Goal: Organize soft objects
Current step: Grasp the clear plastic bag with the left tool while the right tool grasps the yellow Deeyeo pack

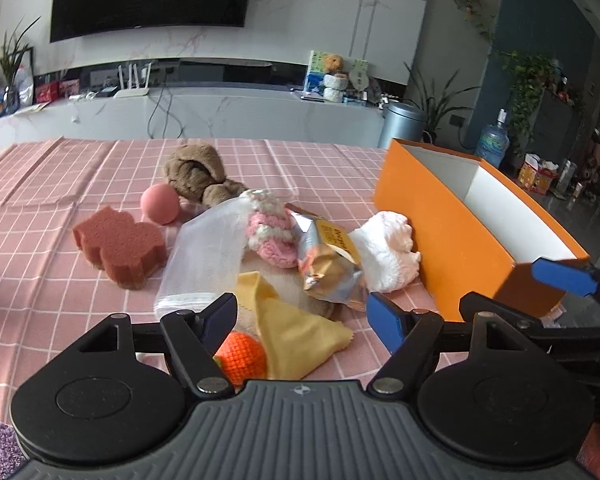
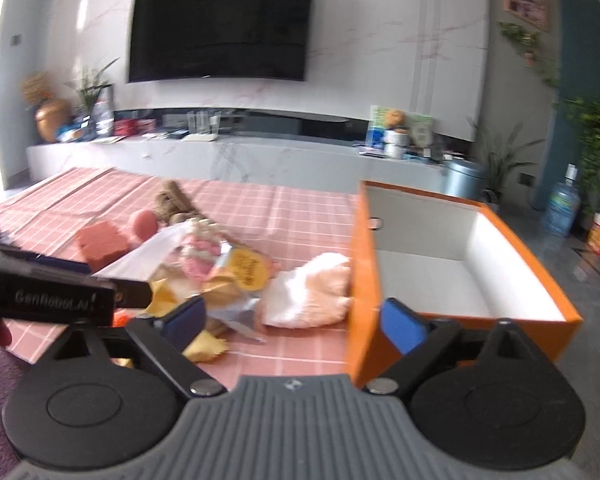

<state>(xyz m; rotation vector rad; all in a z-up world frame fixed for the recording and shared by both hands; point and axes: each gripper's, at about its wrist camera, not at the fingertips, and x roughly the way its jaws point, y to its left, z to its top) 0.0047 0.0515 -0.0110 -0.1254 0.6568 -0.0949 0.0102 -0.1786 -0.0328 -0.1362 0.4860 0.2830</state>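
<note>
Pink cloth point(image 1: 60, 168): sponge point(image 1: 120, 246), ball point(image 1: 160, 203), plush point(image 1: 388, 252), snack bag point(image 1: 330, 260), orange box point(image 1: 452, 240). Left gripper point(image 1: 304, 320) and right gripper point(image 2: 296, 320): both released, empty.

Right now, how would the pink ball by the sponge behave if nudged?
The pink ball is round and sits free on the flat tablecloth, so it would probably roll. The sponge beside it may stop it that way. It looks light.

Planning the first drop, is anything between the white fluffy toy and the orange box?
Nothing visible: the white fluffy toy lies right against the orange box's near wall, so it only needs lifting over that wall.
</note>
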